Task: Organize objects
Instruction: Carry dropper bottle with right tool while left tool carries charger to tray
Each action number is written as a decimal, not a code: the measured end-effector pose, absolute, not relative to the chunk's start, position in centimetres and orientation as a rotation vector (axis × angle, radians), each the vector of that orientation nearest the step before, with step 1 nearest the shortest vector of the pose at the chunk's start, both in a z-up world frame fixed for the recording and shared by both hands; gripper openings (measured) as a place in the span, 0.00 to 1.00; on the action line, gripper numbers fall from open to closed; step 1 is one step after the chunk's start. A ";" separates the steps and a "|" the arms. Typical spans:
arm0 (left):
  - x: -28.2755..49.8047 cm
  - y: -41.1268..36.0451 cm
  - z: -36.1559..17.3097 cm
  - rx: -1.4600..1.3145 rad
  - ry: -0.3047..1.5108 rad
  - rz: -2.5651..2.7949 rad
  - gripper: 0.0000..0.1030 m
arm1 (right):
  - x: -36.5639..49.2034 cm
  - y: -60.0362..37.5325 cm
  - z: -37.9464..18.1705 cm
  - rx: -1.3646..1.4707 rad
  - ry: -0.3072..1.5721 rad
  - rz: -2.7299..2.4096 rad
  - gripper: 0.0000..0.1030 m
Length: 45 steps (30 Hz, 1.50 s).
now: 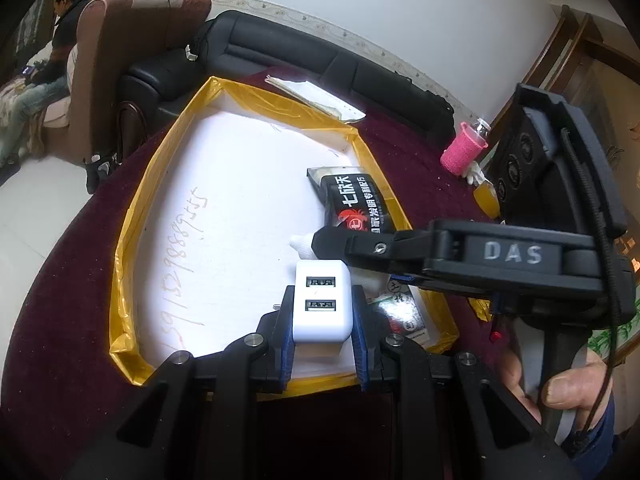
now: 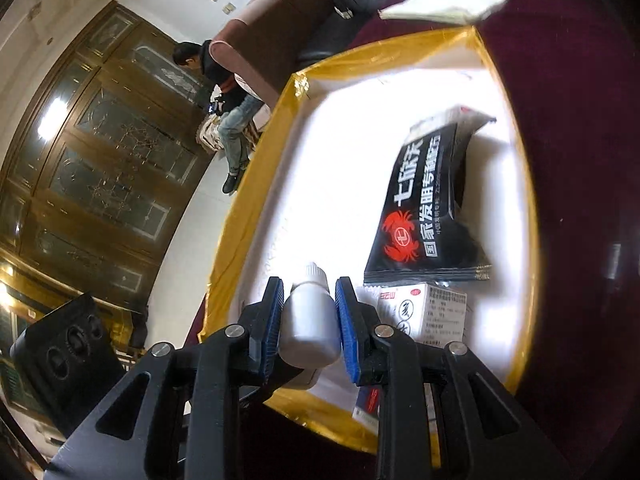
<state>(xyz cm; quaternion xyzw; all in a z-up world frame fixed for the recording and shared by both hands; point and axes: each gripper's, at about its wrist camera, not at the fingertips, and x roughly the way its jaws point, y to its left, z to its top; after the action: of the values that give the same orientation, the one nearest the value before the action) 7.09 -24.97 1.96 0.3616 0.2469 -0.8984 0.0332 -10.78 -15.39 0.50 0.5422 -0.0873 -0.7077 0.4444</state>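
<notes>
The left hand-held gripper (image 1: 323,322) is clamped on a white charger (image 1: 322,307) above the yellow-edged tray (image 1: 132,216). The right hand-held gripper (image 2: 307,326) is clamped on a white bottle (image 2: 309,320), which partly hides a medicine box (image 2: 430,314); the box print is unreadable.

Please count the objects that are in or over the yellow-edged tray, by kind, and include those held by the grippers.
USB charger, held by the left gripper: 1
White dropper bottle, held by the right gripper: 1
Black sachet: 1
Medicine box: 1
Total: 4
</notes>
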 end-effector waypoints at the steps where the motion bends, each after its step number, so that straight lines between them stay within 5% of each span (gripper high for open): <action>1: 7.0 -24.9 1.9 1.118 0.755 -2.762 0.20 | -10.8 -15.4 0.4 1.352 -0.209 -1.764 0.24; 21: 5.3 -22.3 1.4 1.230 0.704 -2.764 0.20 | -11.0 -15.2 1.1 1.339 0.015 -1.899 0.24; 45: 6.4 -23.6 2.1 1.194 0.742 -2.751 0.21 | -9.5 -13.7 2.3 1.324 0.071 -1.932 0.24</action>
<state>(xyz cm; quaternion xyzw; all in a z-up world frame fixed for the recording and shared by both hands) 6.39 -23.60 2.09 0.3863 0.2403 -0.8901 0.0262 -9.55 -13.74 2.29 0.5205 0.0277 -0.7598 0.3886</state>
